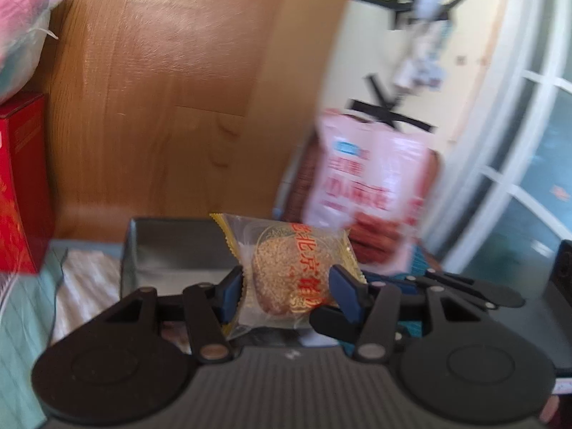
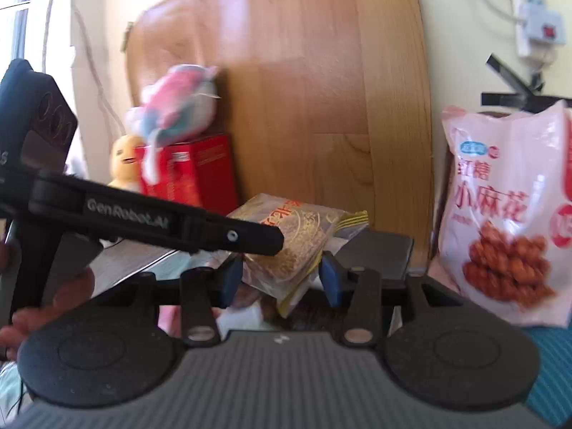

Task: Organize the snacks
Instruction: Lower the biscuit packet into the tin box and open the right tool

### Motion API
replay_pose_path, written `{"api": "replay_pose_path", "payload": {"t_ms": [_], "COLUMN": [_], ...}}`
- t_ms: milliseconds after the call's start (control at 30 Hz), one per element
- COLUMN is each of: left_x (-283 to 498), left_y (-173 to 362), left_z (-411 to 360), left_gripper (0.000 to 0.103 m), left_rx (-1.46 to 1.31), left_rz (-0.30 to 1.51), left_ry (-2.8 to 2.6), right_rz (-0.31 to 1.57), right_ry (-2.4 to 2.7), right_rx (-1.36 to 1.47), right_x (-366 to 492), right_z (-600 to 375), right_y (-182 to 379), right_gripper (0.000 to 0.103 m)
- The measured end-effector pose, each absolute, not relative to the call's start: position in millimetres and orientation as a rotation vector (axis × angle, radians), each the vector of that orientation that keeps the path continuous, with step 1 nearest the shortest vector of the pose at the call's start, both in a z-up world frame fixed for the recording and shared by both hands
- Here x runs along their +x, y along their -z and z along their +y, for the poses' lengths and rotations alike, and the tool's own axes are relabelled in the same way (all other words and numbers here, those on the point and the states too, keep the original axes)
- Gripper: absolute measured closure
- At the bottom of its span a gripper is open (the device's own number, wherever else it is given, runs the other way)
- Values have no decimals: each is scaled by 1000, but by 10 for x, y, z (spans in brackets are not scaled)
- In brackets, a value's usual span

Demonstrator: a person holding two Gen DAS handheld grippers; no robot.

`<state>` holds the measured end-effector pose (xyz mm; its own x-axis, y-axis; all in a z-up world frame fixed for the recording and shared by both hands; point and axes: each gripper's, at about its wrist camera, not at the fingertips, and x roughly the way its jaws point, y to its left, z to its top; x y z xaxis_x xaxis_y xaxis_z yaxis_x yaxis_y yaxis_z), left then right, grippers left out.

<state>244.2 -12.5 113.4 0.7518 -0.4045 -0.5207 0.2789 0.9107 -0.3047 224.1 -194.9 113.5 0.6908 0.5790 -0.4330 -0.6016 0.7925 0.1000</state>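
Observation:
My left gripper is shut on a clear packet holding a round sesame cake, its blue pads pressing the packet's two sides. Behind it is a grey open box. In the right wrist view, my right gripper is shut on a second sesame cake packet. The left gripper's black finger crosses in front, carrying its own packet just above. The two grippers are close together, in front of the grey box.
A pink bag of fried twists leans on the wall at the right. A red carton with a pink-blue plush and a yellow plush stands left. A wooden board rises behind. A hand shows at lower left.

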Motion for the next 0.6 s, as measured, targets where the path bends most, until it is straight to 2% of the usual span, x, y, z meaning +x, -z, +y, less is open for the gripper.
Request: {"api": "replay_pose_path", "payload": {"t_ms": [200, 300, 467, 600], "left_x": [3057, 3086, 2794, 2193], "left_y": [-823, -786, -958, -1063], "left_z": [3, 32, 259, 461], "left_gripper": [52, 47, 47, 42], "left_rx": [-248, -230, -282, -347], "left_rz": [706, 702, 653, 603], "left_ry": [279, 261, 290, 328], "right_rz": [556, 543, 529, 577], "right_ry": [-627, -617, -613, -646], "right_rx": [-117, -178, -122, 7], "right_x": [2869, 2909, 2778, 2446], "right_z": [-1675, -1590, -1798, -2048], "right_y": [-902, -864, -974, -964], "right_gripper": [52, 50, 49, 50]}}
